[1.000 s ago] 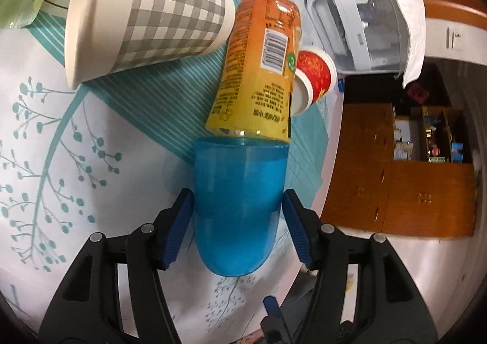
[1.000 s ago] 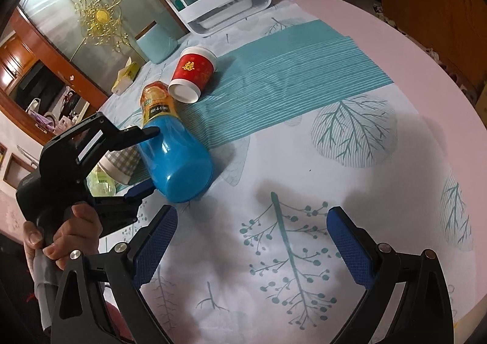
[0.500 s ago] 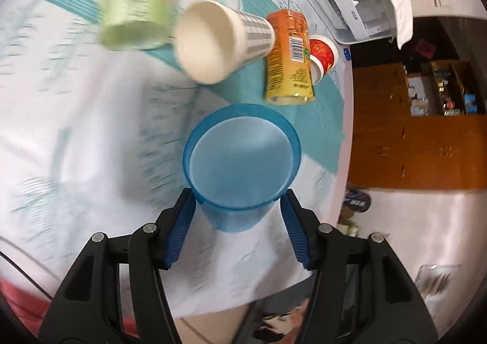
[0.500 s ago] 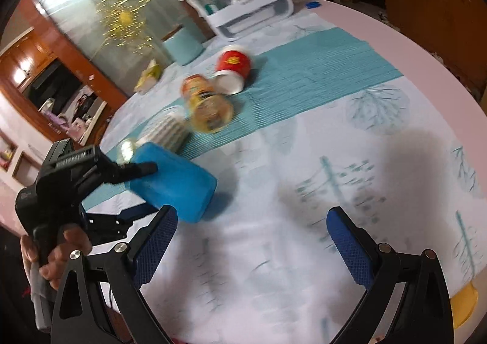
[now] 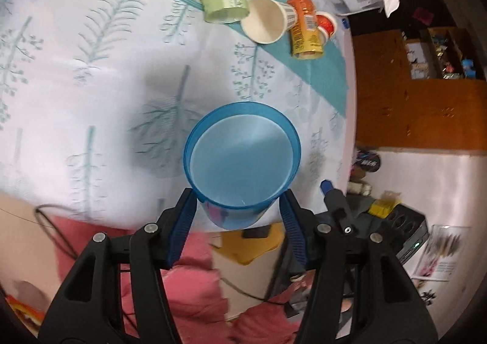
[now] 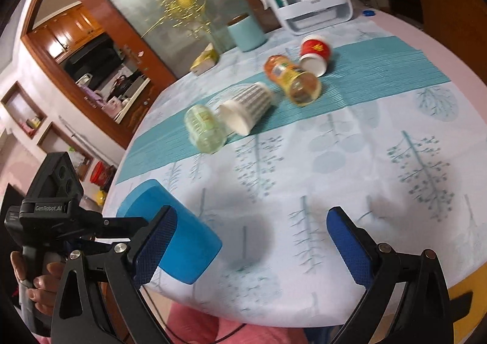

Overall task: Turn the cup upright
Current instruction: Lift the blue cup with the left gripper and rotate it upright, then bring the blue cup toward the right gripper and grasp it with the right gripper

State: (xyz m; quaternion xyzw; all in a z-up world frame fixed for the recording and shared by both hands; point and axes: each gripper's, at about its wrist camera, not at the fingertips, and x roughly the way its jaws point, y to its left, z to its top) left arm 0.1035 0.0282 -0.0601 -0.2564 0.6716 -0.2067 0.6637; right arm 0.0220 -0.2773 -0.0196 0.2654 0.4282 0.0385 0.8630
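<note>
The left hand-held gripper (image 5: 239,216) clamps the blue cup (image 5: 242,161) near its base, tilted in the air above the bench (image 5: 91,85) edge, while the right hand-held gripper (image 6: 248,240) gapes empty beside it; letting go early could tip it off the edge.

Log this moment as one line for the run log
left gripper: shut on blue cup | cup: lifted, tilted, not yet upright on table | right gripper: open, empty
</note>
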